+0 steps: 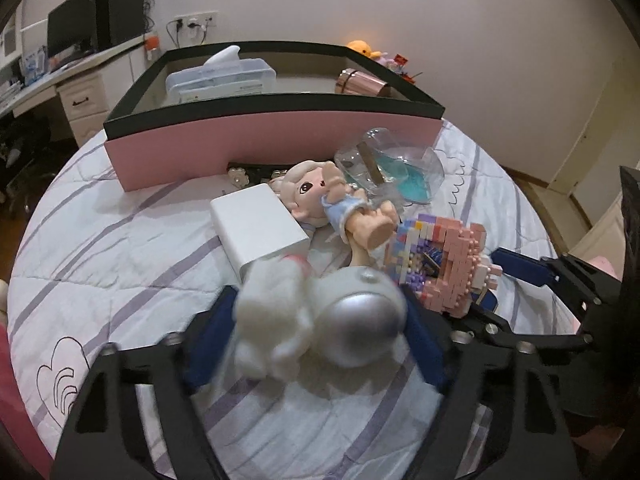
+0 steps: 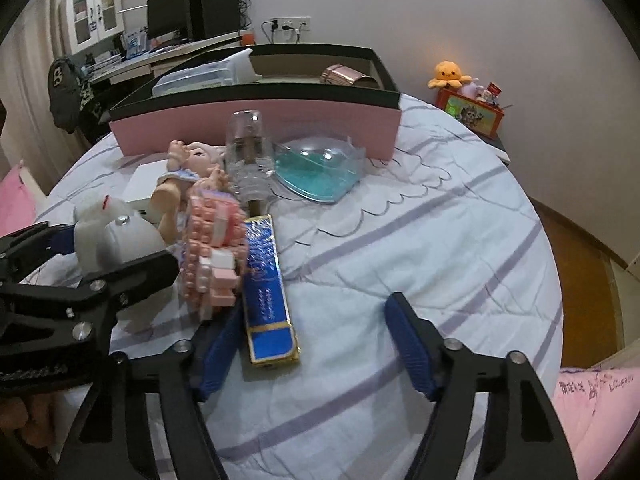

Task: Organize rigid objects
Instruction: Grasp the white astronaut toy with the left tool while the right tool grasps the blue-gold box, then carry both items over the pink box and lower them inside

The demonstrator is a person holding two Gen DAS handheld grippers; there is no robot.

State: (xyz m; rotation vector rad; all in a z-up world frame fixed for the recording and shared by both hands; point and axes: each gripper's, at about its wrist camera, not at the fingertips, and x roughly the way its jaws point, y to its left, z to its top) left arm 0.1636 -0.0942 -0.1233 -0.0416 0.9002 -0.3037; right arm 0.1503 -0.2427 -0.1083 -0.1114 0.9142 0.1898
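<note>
Claw status, left (image 1: 316,328): my jaws are pinched on a white figurine (image 1: 320,316) with a silver dome, its blue pads pressed against both flanks; the toy looks blurred in the left wrist view. Right claw (image 2: 316,344) is spread wide and holds nothing, with its left pad just beside the blue and gold box (image 2: 266,284) that lies flat on the bed (image 2: 440,240). The pink brick model (image 2: 212,252) stands touching that box on its left side. Behind it lie a doll (image 1: 320,200) on its back, a white rectangular box (image 1: 258,224) beside the doll's head, a clear bottle (image 2: 246,156) and a clear plastic case (image 2: 320,168) with a teal floor. The pink storage box (image 1: 272,136) with a dark rim sits at the far end of the bed, just behind this cluster; inside it I see a clear lidded container (image 1: 220,80) and a rose-gold cup (image 1: 360,82). Open quilt runs to the right of the right claw as far as the bed edge. An orange plush (image 2: 448,74) sits on a red box past the far right corner.
</note>
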